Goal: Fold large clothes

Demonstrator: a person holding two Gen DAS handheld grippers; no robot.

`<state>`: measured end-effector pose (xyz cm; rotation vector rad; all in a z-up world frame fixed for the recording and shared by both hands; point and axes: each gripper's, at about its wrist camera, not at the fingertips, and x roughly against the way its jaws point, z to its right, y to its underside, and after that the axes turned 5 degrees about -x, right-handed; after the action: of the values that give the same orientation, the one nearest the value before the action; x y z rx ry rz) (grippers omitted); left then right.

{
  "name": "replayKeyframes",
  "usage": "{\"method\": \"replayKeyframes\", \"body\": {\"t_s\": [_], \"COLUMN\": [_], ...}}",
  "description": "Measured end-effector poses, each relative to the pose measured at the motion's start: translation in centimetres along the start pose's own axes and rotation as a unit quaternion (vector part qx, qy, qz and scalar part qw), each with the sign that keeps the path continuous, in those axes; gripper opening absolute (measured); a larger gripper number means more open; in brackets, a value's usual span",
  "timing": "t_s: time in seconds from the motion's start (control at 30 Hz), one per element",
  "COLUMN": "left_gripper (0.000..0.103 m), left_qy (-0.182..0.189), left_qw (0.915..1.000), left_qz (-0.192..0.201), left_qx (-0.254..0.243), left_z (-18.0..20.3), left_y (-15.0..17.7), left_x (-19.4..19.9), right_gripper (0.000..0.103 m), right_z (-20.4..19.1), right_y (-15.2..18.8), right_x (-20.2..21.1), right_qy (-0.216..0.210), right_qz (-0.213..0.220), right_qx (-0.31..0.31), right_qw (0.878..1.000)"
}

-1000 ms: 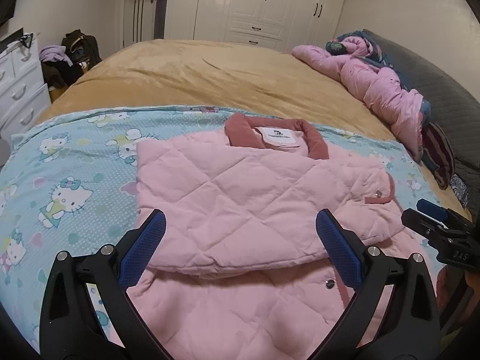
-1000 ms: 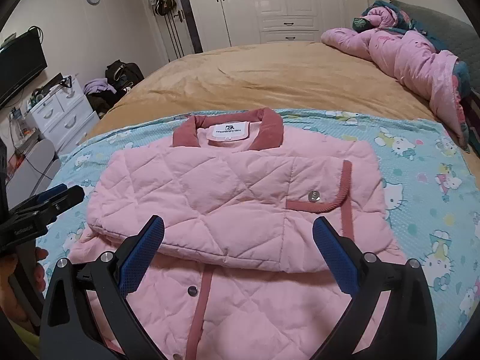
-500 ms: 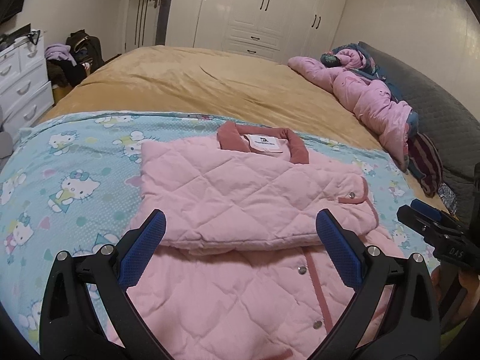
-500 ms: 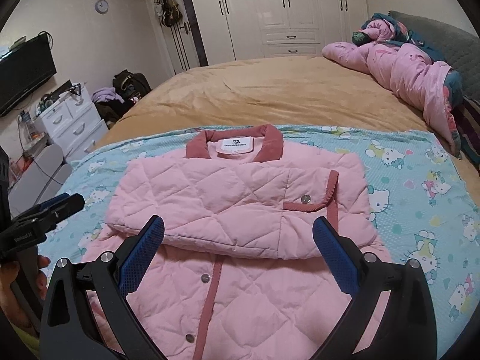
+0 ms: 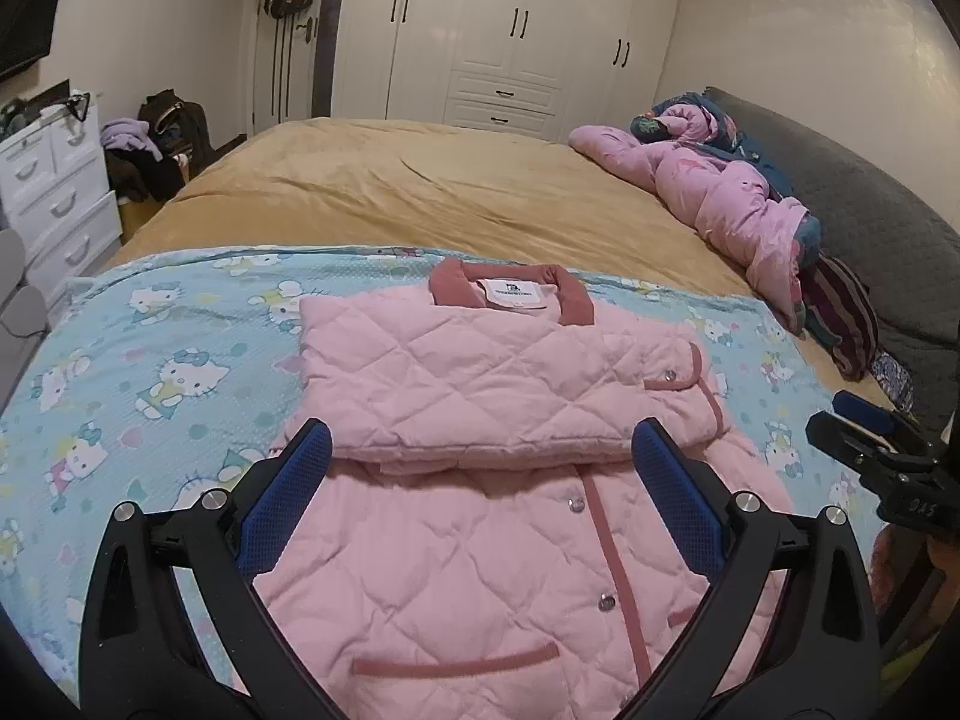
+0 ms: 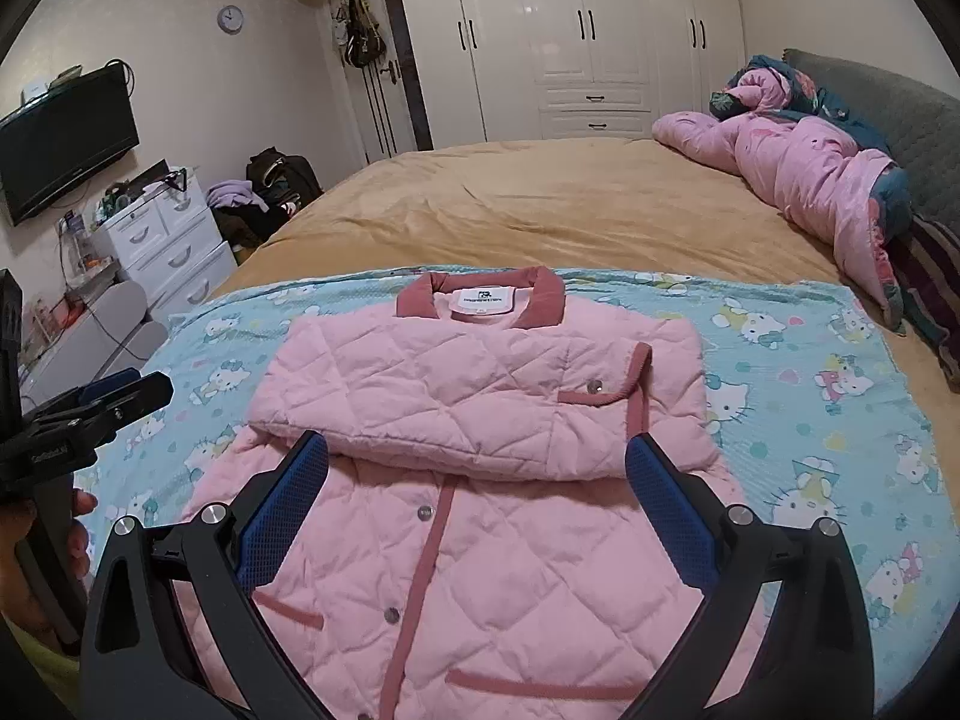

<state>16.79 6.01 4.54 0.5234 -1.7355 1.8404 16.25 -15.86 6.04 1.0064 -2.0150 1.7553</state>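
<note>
Both grippers, left gripper (image 5: 480, 468) and right gripper (image 6: 477, 468), are gaping wide, empty, hovering over the pink jacket (image 5: 498, 480). Puffy folded sleeves (image 6: 456, 402) below the collar (image 6: 480, 297) are risking springing open if the hem gets lifted carelessly.

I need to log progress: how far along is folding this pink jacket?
Done: sleeves folded across the pink quilted jacket, forming a band below the collar. In hand: nothing; left gripper and right gripper are open above it. Left: probably folding the hem upward.

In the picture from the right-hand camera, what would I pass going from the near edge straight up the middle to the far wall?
Right gripper → pink quilted jacket → its dark pink collar → blue cartoon-cat blanket → tan bedspread → white wardrobe.
</note>
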Motion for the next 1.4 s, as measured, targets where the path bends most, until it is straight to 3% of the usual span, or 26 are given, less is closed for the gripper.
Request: {"method": "replayKeyframes", "body": {"t_s": [0.73, 1.4], "left_gripper": [0.094, 0.094], "left_qy": [-0.018, -0.038], "left_qw": [0.999, 0.998], "left_qz": [-0.026, -0.049], "left_qx": [-0.033, -0.015], "left_z": [2.9, 0.2], "left_y": [5.0, 8.9], "left_x": [3.1, 4.5], "right_gripper": [0.099, 0.099], "right_z": [2.3, 4.7], "right_y": [4.7, 9.3], "right_x": [6.0, 6.8], "right_qy": [0.003, 0.014], "right_qz": [-0.011, -0.043], "right_qx": [0.004, -0.014], "right_qw": [1.0, 0.999]}}
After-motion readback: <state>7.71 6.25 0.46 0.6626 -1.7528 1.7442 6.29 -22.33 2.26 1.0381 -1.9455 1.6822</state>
